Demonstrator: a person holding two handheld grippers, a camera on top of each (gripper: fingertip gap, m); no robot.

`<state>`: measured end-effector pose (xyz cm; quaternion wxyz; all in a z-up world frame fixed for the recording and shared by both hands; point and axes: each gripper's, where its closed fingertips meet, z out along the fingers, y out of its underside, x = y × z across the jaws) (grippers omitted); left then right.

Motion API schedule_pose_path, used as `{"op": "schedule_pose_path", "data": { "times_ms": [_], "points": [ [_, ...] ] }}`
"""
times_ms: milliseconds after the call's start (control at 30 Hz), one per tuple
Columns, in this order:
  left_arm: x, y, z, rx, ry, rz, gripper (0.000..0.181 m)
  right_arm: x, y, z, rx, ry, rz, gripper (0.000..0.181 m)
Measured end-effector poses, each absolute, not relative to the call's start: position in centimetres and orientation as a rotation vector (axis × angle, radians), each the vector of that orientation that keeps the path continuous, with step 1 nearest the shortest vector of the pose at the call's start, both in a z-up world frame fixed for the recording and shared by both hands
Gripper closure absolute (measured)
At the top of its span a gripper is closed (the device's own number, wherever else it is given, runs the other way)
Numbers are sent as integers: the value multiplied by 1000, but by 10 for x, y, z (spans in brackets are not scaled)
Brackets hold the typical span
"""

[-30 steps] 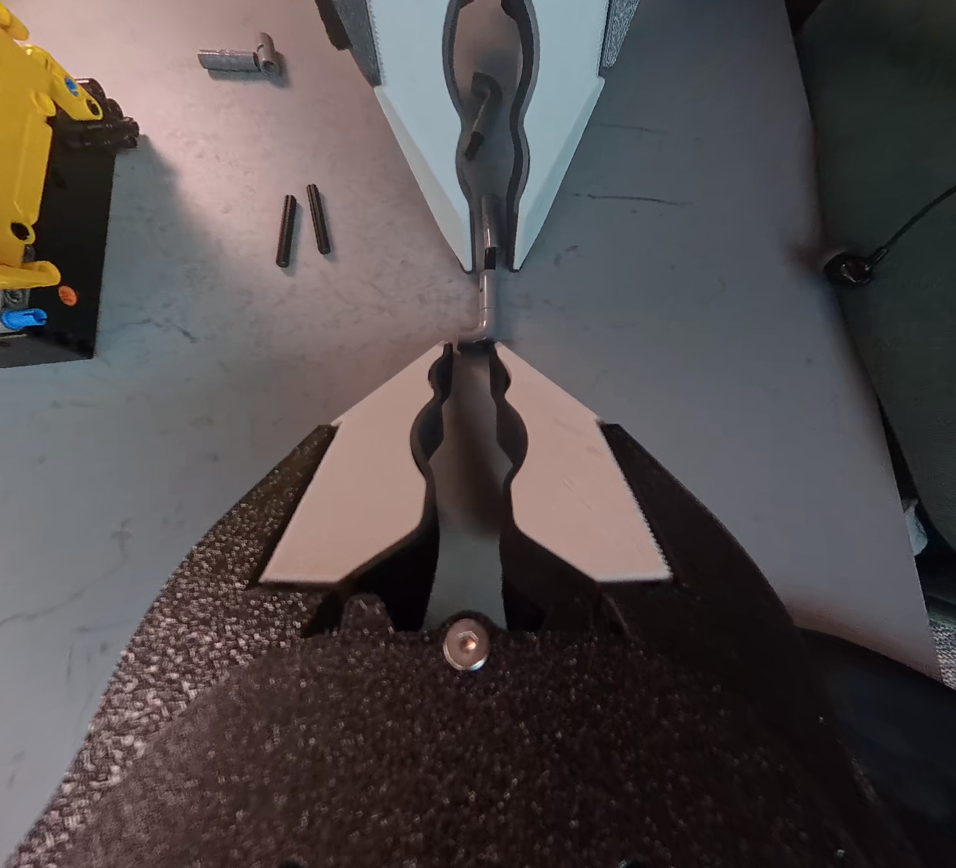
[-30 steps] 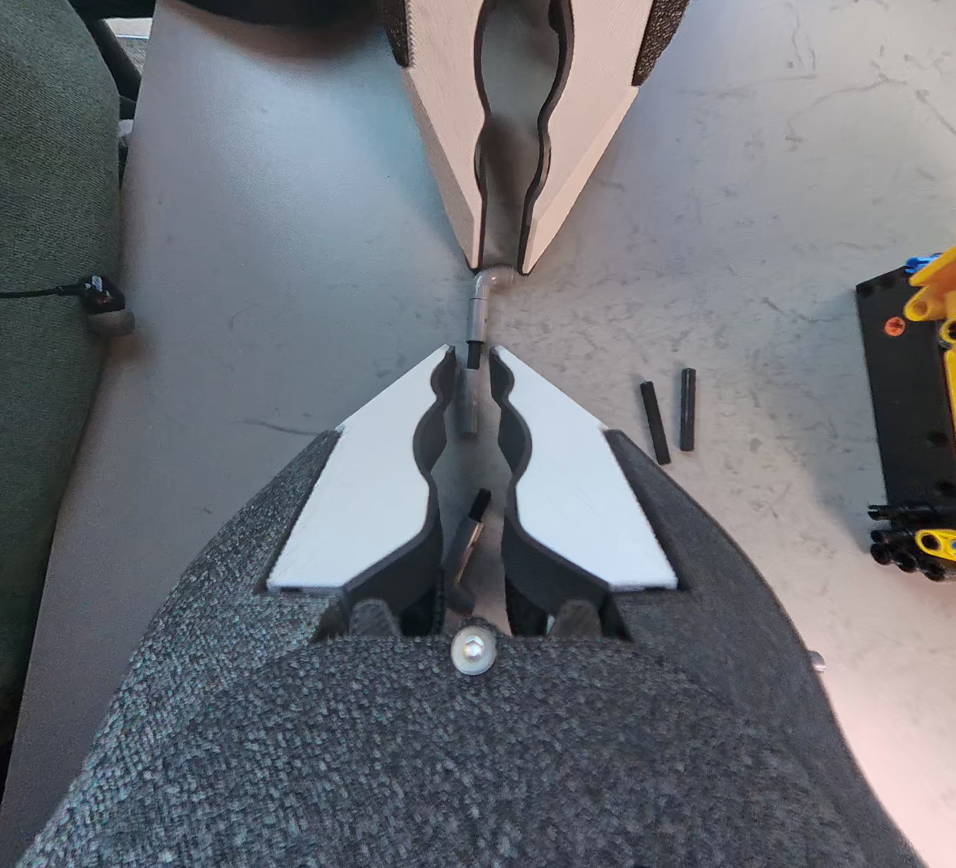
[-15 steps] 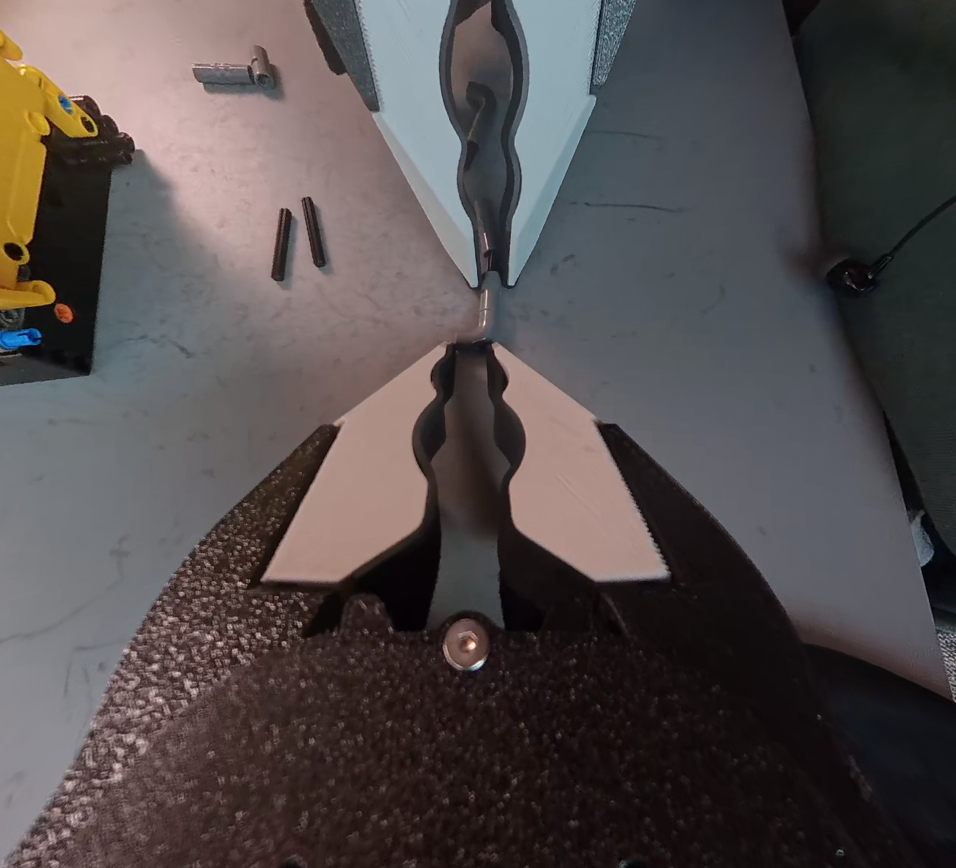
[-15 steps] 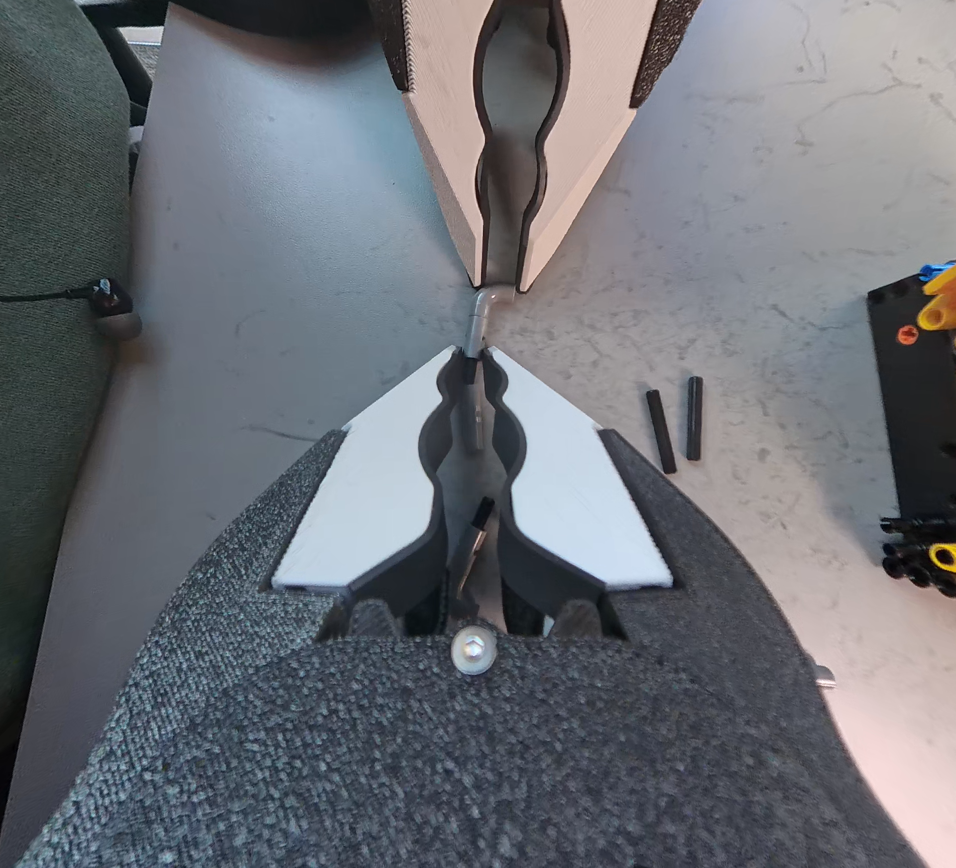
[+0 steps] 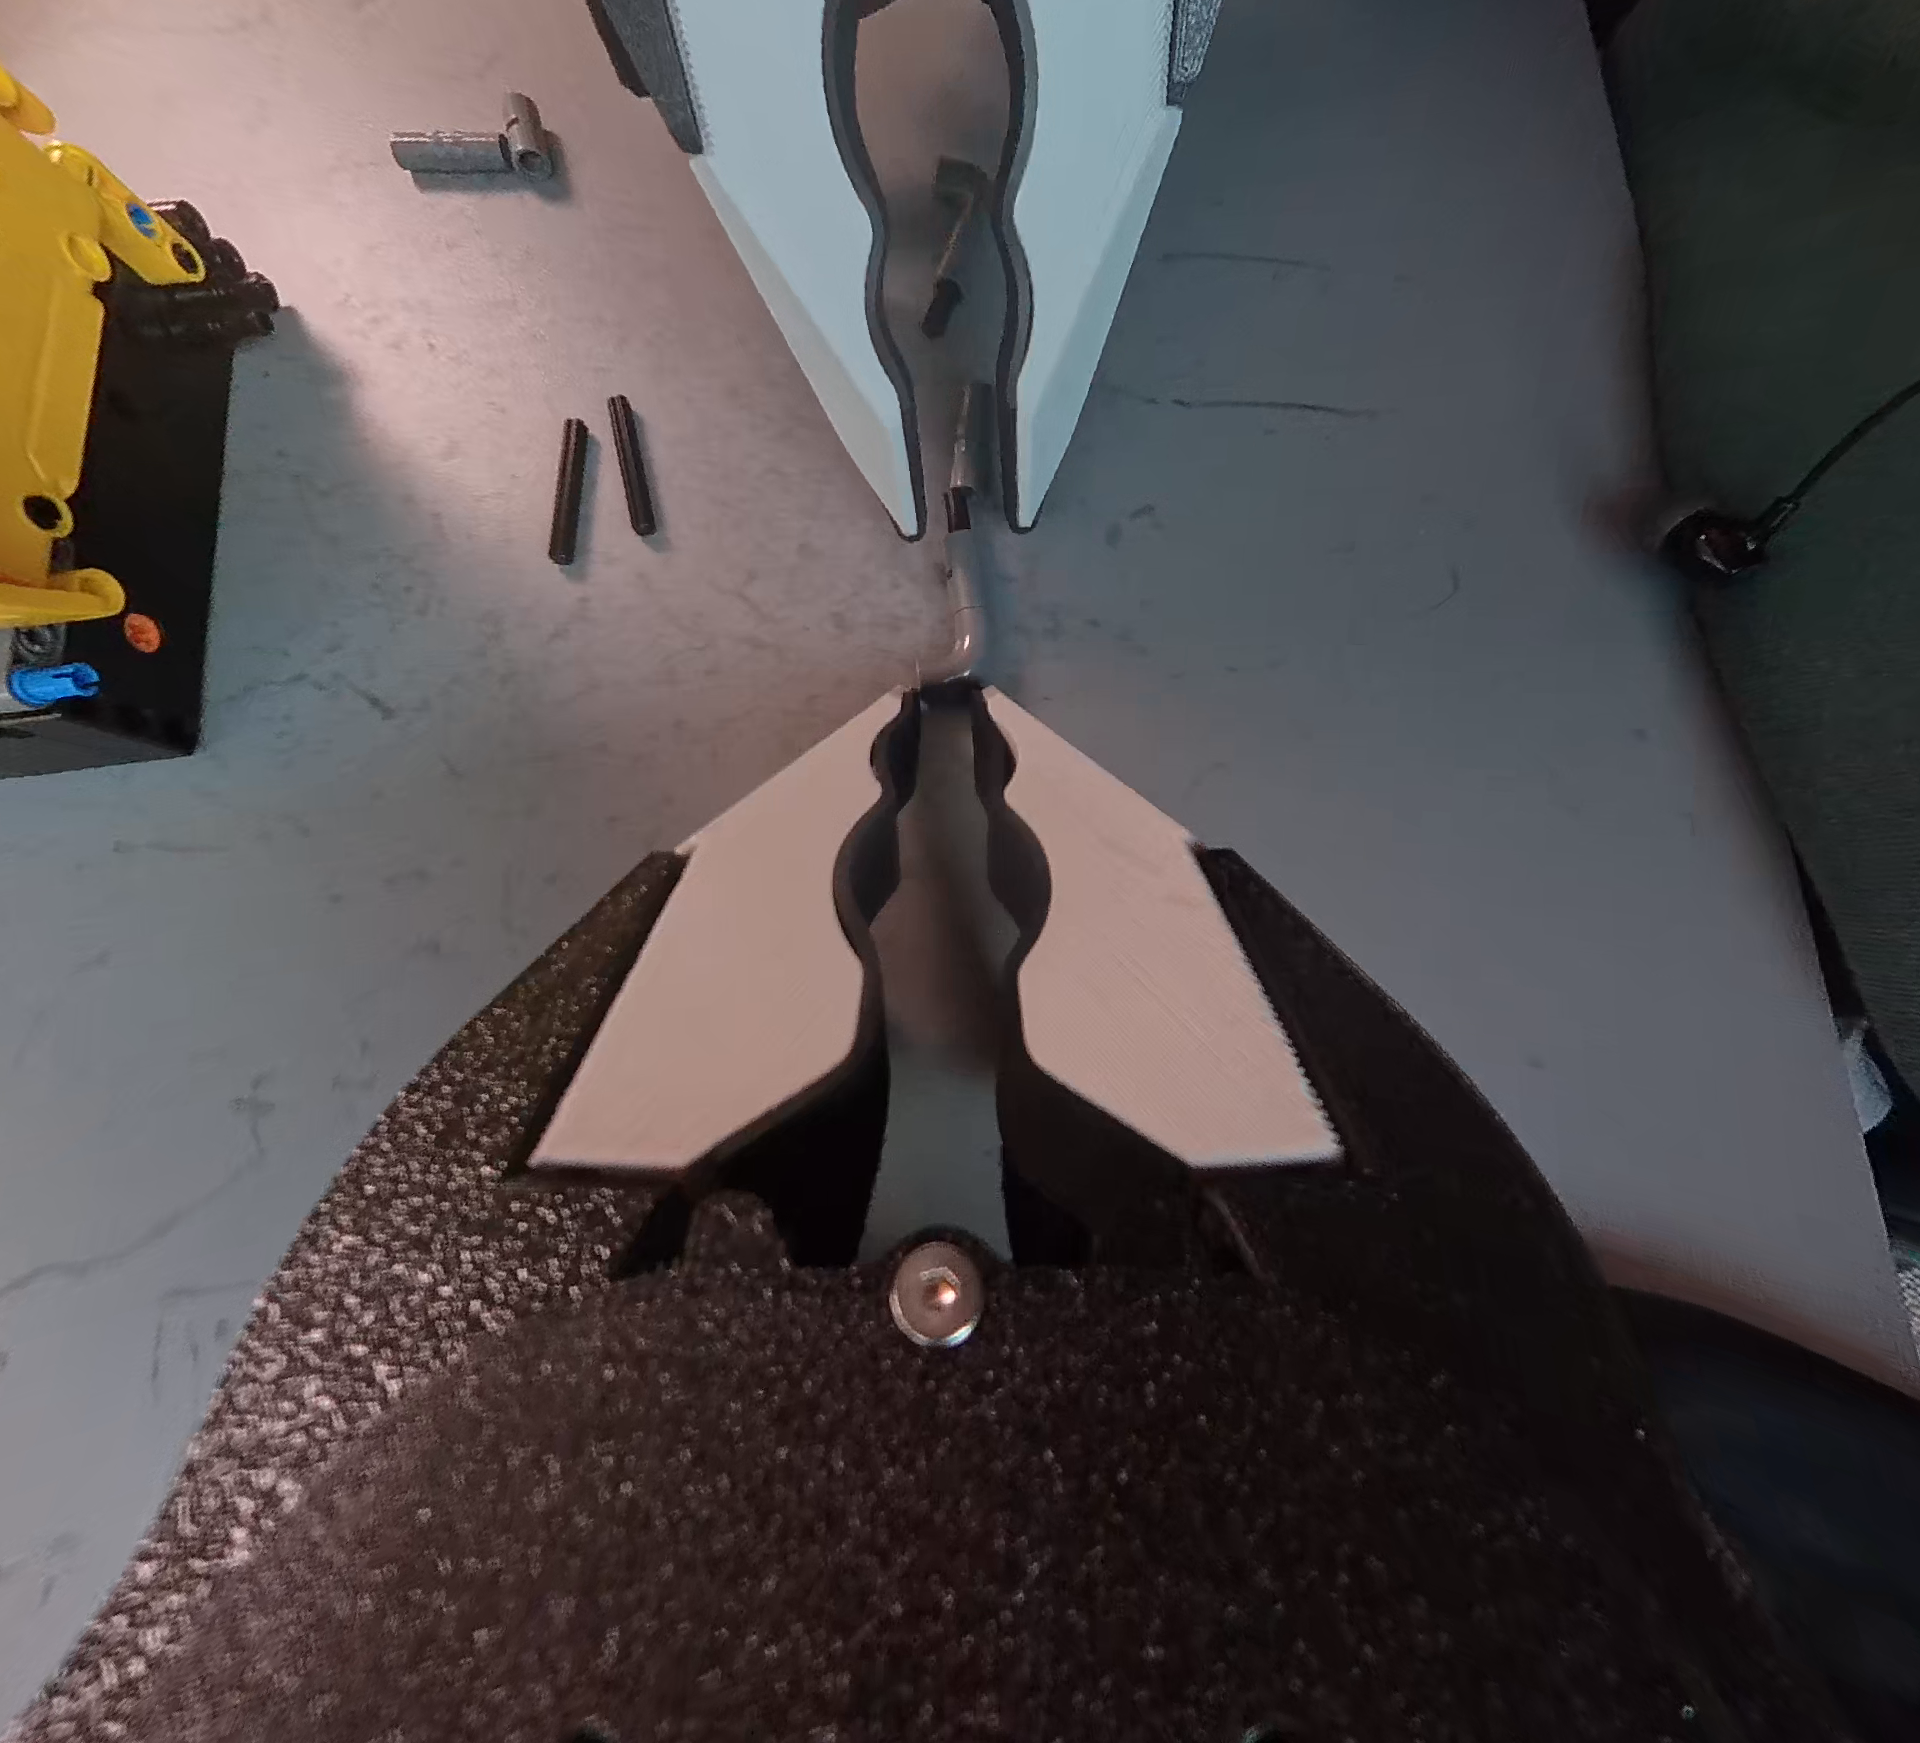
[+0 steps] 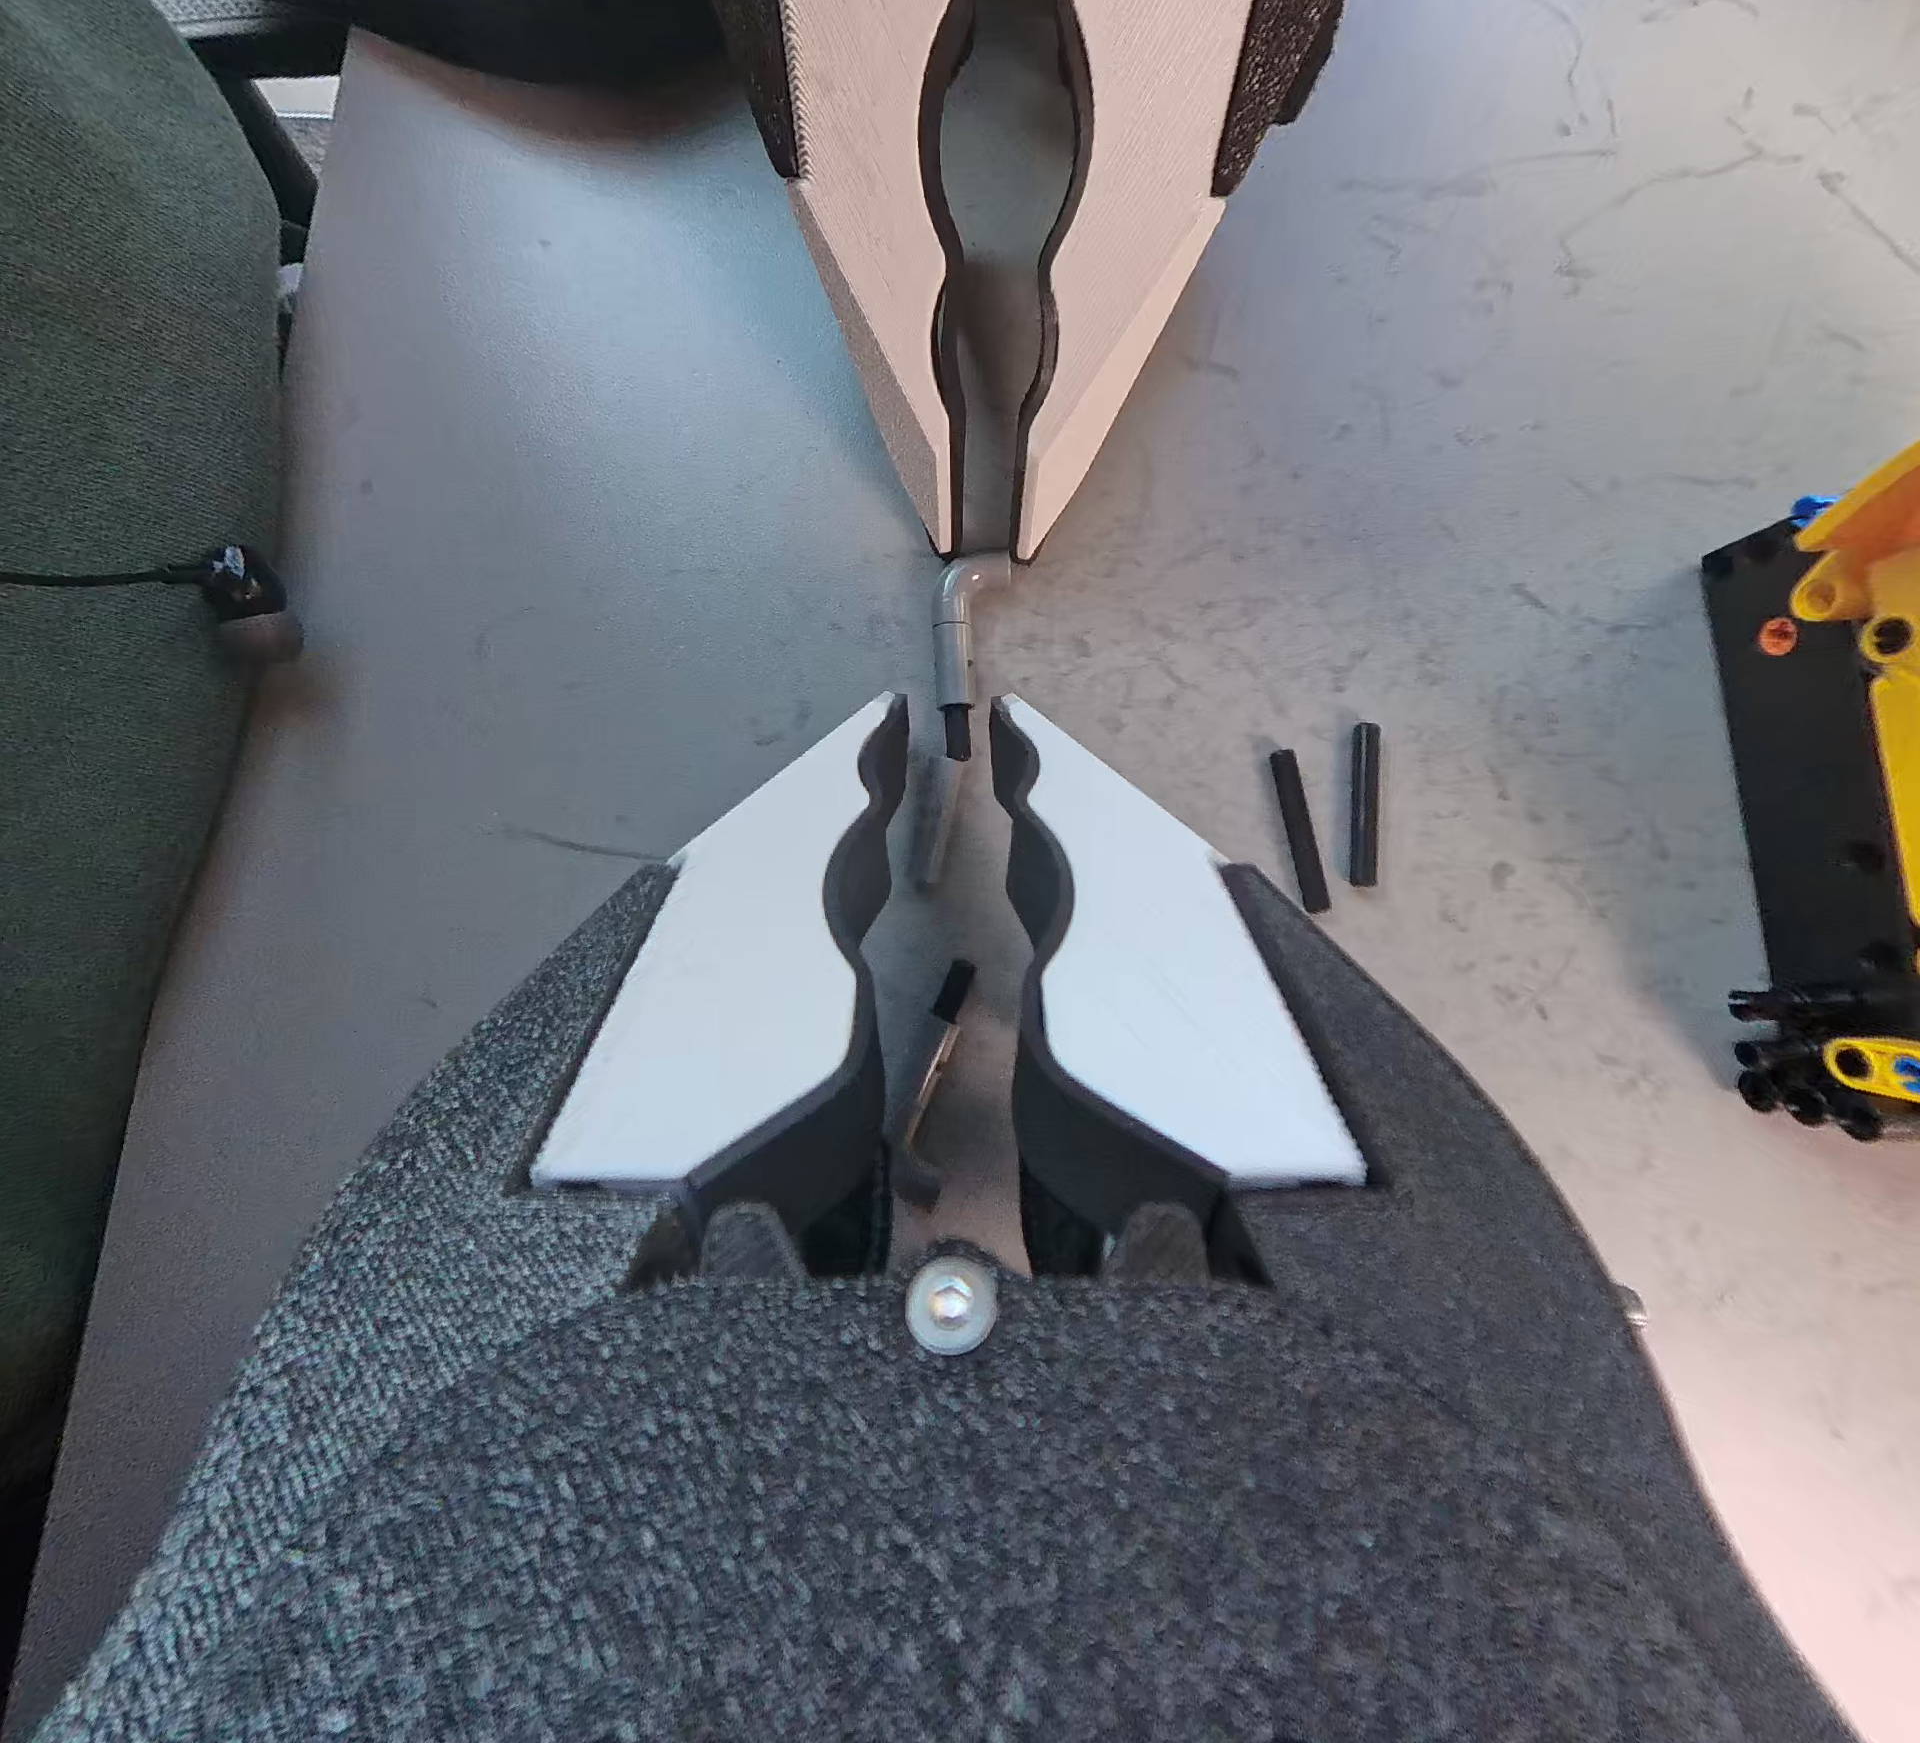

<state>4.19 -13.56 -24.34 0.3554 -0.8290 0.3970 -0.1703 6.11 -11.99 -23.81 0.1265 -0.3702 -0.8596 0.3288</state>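
On the grey table (image 5: 1351, 758), going left to right in the left wrist view: a yellow-and-black brick build (image 5: 62, 405), a grey pin piece (image 5: 473, 152), two black rods (image 5: 603, 472), then the left gripper (image 5: 943, 694) clenched on a grey elbow piece (image 5: 964, 623) with a black pin in its far end. The right gripper (image 6: 948, 714) faces it, released, its tips flanking that pin without touching.
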Motion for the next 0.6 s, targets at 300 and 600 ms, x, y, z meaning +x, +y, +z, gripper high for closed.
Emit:
{"op": "schedule_pose_path", "data": {
  "times_ms": [300,600],
  "points": [
    [44,-136,-243,-2136,1032,-441,171,60,-122,-243,-1075,-2513,941,174],
    [44,-136,-243,-2138,1028,-444,171,60,-122,-243,-1067,-2510,928,174]
  ]
}}
